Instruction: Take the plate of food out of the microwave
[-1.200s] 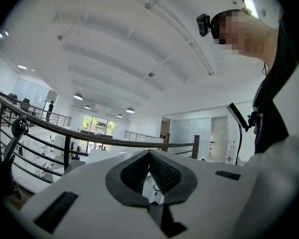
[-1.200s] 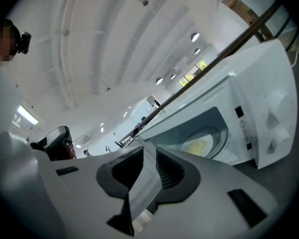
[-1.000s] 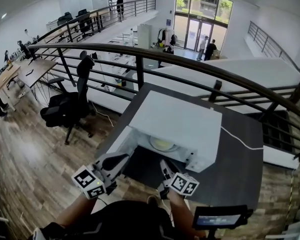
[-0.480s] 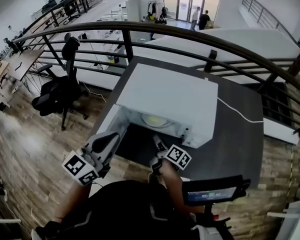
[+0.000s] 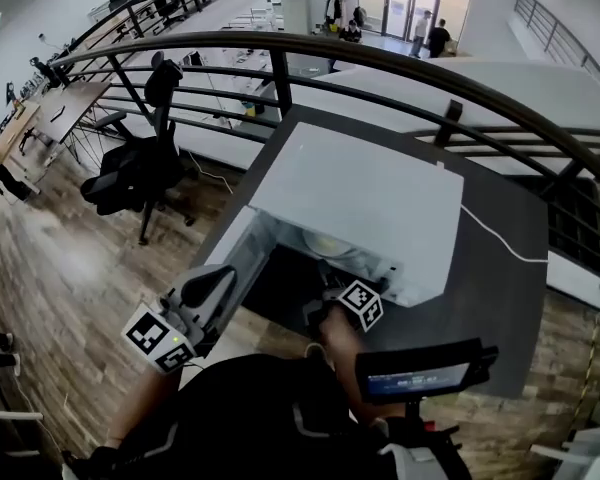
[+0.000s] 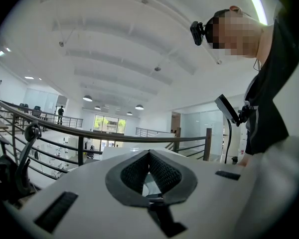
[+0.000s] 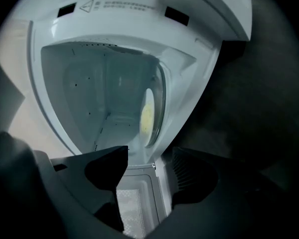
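Note:
The white microwave (image 5: 365, 203) stands on a dark table with its door (image 5: 242, 253) swung open to the left. Inside, the plate of yellow food (image 5: 330, 245) rests on the cavity floor. In the right gripper view, rolled sideways, the plate (image 7: 148, 114) lies deep in the cavity. My right gripper (image 5: 327, 296) sits just before the opening, aimed at the plate. Its jaws (image 7: 149, 171) have just been opening and are open with nothing between them. My left gripper (image 5: 220, 280) hovers left of the door, shut and empty, its tips meeting (image 6: 149, 152).
The dark table (image 5: 490, 298) extends right of the microwave, where a white cable (image 5: 500, 243) runs. A curved metal railing (image 5: 380, 68) runs behind the table. A small screen (image 5: 415, 378) hangs at my chest. An office chair (image 5: 140, 173) stands on the wooden floor at the left.
My right gripper has dropped lower, rolled, and come up to the microwave opening with its jaws spreading apart. The left gripper has stayed about where it was.

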Demonstrator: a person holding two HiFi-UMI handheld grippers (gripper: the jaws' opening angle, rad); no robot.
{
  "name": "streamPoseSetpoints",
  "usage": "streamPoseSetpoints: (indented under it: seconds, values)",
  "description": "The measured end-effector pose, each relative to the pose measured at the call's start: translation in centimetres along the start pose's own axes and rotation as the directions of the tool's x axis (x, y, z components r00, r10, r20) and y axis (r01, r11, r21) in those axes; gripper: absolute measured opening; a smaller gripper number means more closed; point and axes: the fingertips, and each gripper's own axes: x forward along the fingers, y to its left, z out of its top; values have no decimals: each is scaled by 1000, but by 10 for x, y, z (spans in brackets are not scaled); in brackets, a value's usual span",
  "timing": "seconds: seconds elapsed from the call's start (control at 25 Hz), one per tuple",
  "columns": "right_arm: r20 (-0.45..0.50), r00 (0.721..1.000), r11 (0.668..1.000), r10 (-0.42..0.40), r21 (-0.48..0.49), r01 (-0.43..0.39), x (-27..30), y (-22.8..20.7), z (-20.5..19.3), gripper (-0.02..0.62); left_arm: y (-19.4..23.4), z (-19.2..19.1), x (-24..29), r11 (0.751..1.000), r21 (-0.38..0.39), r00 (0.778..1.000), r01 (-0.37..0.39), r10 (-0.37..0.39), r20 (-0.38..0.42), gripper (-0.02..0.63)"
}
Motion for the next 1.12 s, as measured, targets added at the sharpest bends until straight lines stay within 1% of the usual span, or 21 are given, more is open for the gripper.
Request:
streamPoseSetpoints:
  seconds: [0.2, 0.28, 0.4, 0.44, 0.76, 0.84, 0.96, 1.12]
  values:
    - [-31, 1000, 998, -6, 70, 8, 22, -10, -7, 258, 8, -6, -4, 999, -10, 999, -50, 49, -12, 5]
    - [-20, 1000, 995, -11, 96, 13, 27, -16, -2, 259, 8, -7, -4, 998, -13, 998, -61, 61, -15, 5]
    - [-17, 1000, 996, -5, 92, 6, 35, -15, 3, 259, 11, -10, -5, 996, -20, 996, -85, 85, -34, 5]
    - [-16, 1000, 996, 0, 94, 2, 38, -15, 4, 278, 13, -10, -6, 995, -23, 995, -93, 92, -36, 5]
    - [24, 1000, 982, 10, 189, -15, 51, -22, 8, 284, 19, -11, -13, 991, -21, 990, -132, 131, -46, 5]
    - [40, 999, 982, 15, 188, -22, 53, -22, 12, 285, 20, -12, -16, 990, -20, 989, -140, 139, -51, 5]
    - [55, 998, 987, 13, 161, -22, 58, -21, 16, 285, 21, -12, -21, 989, -16, 988, -148, 146, -56, 5]
    - [77, 997, 980, 15, 199, -30, 62, -20, 20, 284, 20, -9, -25, 988, -7, 987, -152, 151, -52, 5]
